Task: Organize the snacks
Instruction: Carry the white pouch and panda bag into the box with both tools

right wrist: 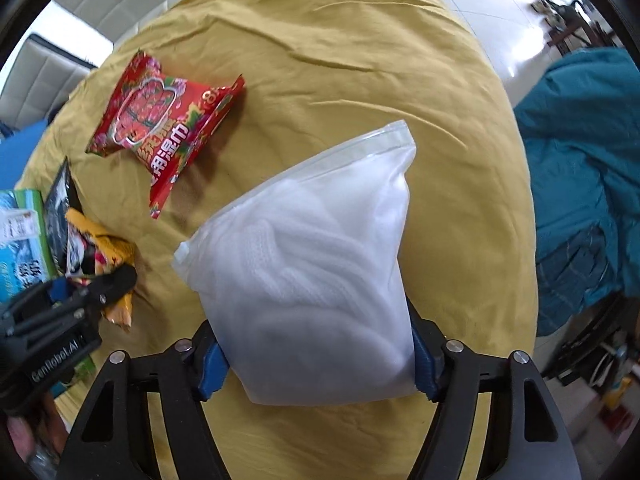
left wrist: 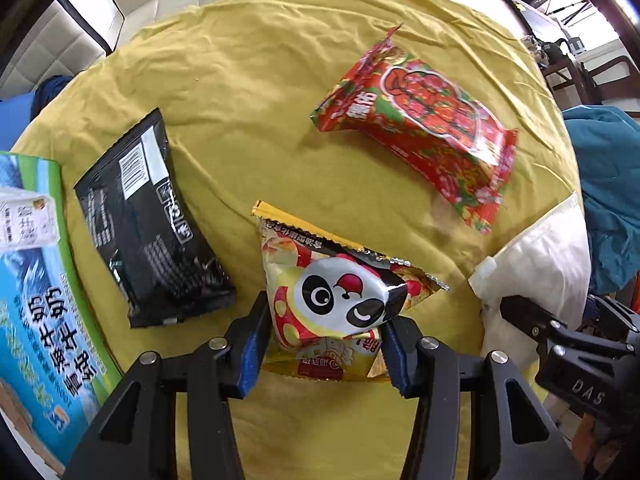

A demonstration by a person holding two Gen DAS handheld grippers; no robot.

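Pinched between the left gripper's (left wrist: pixel 326 350) jaws, the panda snack bag (left wrist: pixel 340 292) looks light, puffy and slick; its crimped edge seems the safest hold. Ahead lie the black packet (left wrist: pixel 152 220) and red packet (left wrist: pixel 420 128) on the yellow tabletop (left wrist: pixel 248 80). Right gripper (right wrist: pixel 316 364) jaws clamp a frosted zip bag (right wrist: pixel 316 264), probably soft inside.

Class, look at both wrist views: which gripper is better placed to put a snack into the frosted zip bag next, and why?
Left. The left gripper already clamps the panda snack packet, beside the zip bag. The right gripper is occupied holding that bag.
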